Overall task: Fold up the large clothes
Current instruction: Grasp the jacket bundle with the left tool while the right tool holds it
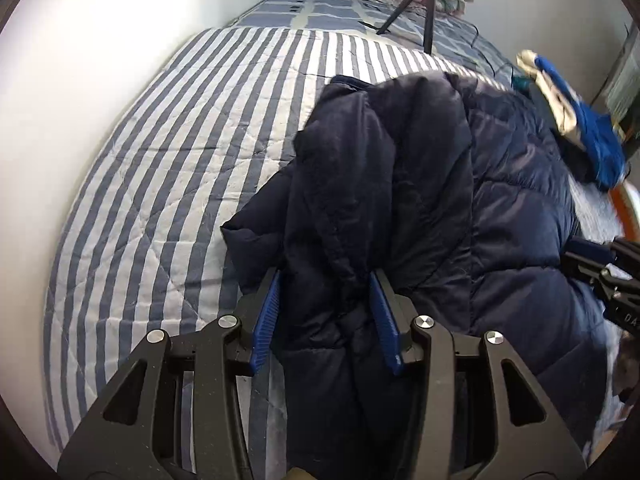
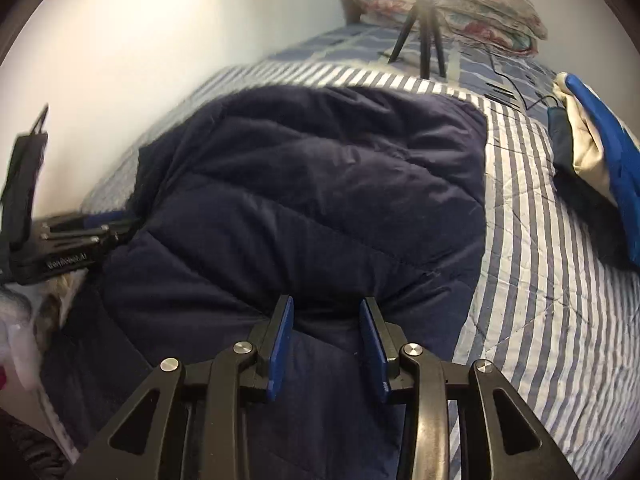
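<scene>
Fold under way, judged partly done: jacket (image 2: 312, 200) lies doubled on bed (image 1: 168, 140), ahead of both claws. Left claw (image 1: 324, 312) clamps a bunched jacket edge between pads; right claw (image 2: 326, 340) likewise pinches the hem. Further folds likely remain. No containers visible.

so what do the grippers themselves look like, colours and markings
Both match: the left gripper and right gripper have matte black angular linkage arms with triangular cut-outs, round silver pivot bolts, and flat blue pads lining the jaws. White lettering marks the black body, too blurred to read. No sleeves or cables show.
</scene>
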A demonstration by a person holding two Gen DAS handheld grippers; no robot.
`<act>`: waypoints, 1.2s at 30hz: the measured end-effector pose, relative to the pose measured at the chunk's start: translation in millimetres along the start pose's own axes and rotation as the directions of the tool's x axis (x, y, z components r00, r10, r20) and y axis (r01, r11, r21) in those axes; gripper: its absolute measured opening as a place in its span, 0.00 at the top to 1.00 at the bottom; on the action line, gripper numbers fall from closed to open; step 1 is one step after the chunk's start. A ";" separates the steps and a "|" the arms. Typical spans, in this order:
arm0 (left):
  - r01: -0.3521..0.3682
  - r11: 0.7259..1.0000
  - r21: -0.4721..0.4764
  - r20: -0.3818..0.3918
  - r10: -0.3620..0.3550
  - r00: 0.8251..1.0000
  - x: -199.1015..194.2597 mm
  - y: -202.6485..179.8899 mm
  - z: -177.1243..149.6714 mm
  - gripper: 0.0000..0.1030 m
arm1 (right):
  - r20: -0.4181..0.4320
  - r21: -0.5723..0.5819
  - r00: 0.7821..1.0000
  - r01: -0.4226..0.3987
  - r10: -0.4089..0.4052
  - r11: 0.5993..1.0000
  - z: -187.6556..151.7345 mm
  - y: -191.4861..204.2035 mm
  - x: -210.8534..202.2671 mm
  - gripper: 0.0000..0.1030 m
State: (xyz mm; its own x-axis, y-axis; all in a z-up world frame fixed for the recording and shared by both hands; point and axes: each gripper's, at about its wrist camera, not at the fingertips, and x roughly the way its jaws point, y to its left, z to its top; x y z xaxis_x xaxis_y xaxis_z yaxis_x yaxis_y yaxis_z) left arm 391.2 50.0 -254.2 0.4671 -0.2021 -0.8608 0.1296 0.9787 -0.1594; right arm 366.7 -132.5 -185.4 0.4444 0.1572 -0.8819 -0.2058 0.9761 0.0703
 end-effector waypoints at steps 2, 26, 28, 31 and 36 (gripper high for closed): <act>0.036 0.999 -0.041 0.003 -0.035 0.999 -9.9 12.6 1.8 0.53 | 0.026 0.022 0.999 -0.034 0.033 0.999 -0.9 -5.3 -14.9 0.65; 0.625 0.623 -0.471 0.040 -0.692 0.721 24.3 127.2 -22.1 0.31 | 0.109 0.379 0.925 -0.377 0.364 0.845 -101.1 -109.0 -15.3 0.17; 0.644 0.596 -0.479 0.051 -0.714 0.698 26.7 131.7 -21.8 0.31 | 0.120 0.384 0.916 -0.399 0.383 0.833 -100.9 -110.6 -12.9 0.15; 0.662 0.583 -0.471 0.044 -0.734 0.678 28.2 134.8 -18.5 0.31 | 0.137 0.397 0.902 -0.428 0.409 0.812 -97.4 -112.8 -6.0 0.14; 0.663 0.617 -0.424 -0.010 -0.735 0.678 29.8 120.4 -6.7 0.31 | 0.165 0.422 0.860 -0.505 0.484 0.753 -89.5 -114.6 5.0 0.13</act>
State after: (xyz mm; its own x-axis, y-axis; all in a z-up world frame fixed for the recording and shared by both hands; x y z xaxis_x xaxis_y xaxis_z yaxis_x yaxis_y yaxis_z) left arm 414.8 162.0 -302.3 0.2122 -0.8561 -0.4712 0.0192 0.4858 -0.8739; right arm 314.4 -257.1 -239.6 0.4262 0.6318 -0.6474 -0.0109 0.7192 0.6947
